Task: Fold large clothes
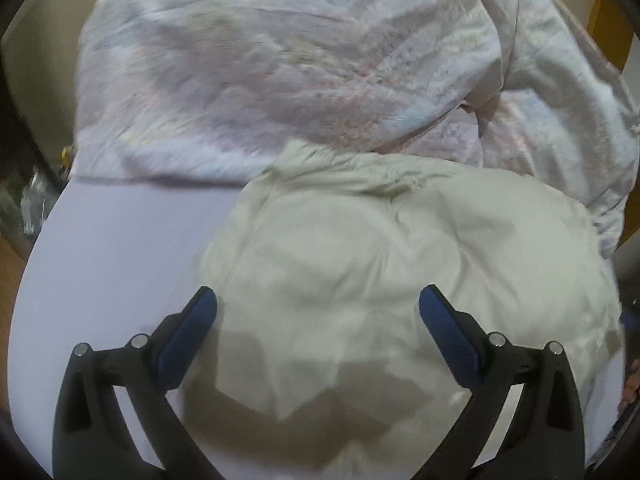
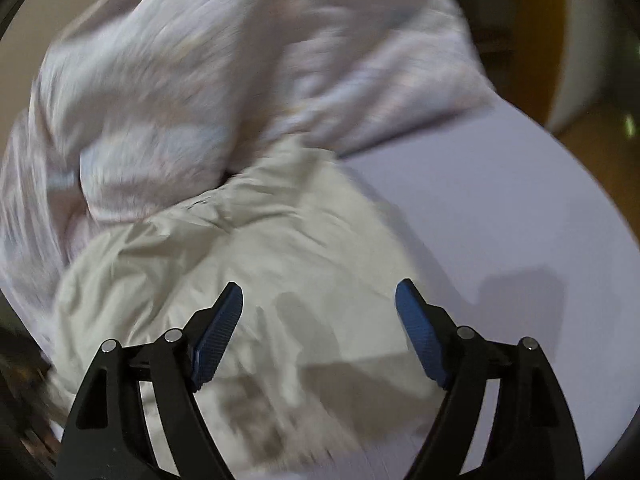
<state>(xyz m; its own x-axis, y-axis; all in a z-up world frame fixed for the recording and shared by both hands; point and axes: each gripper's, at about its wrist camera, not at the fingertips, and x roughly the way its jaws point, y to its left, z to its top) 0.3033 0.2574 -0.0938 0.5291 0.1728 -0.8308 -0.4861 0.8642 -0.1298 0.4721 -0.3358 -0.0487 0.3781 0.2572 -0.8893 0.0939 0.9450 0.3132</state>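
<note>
A crumpled cream-white garment lies in a heap on a pale lilac table. Behind it lies a larger pale pink patterned garment, bunched up and partly overlapping the cream one. My left gripper is open and empty, hovering over the cream garment. In the right wrist view the cream garment fills the lower left, the pink garment lies behind it, and the table shows to the right. My right gripper is open and empty above the cream garment's right edge. The right view is motion-blurred.
The table's rounded edge curves along the left. Wooden floor and an orange-brown panel show beyond the table. Small cluttered objects sit off the table's left side.
</note>
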